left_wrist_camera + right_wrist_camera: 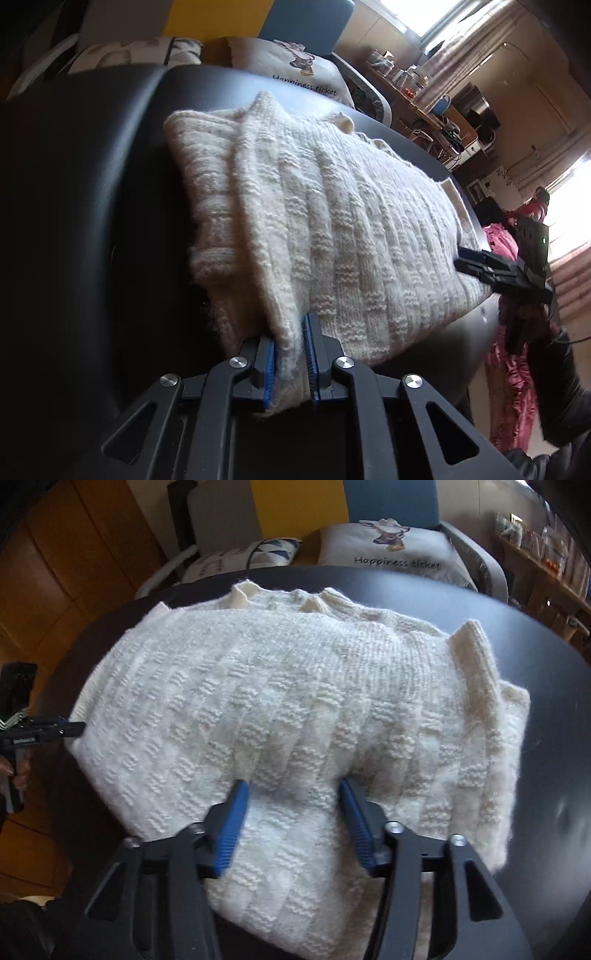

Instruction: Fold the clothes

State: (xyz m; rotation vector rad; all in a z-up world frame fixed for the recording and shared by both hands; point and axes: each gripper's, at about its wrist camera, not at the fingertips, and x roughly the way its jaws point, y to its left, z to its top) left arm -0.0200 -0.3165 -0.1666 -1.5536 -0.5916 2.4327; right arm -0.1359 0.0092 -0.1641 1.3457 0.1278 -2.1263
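So my left gripper (290, 363) has its blue fingers (312, 363) pinching a fold of the cream knit sweater (332, 221) at the bottom of the frame. Right gripper (293, 825) fingers (231, 827) are spread wide over the knit, not clamping it. Sweater lies folded mid-frame on the dark round surface (535, 664). Cushion (391, 550) reading "Happiness ticket" sits top right behind it.

Living room, printed cushions (395, 550), curtains (469, 48), cluttered shelf (413, 81)
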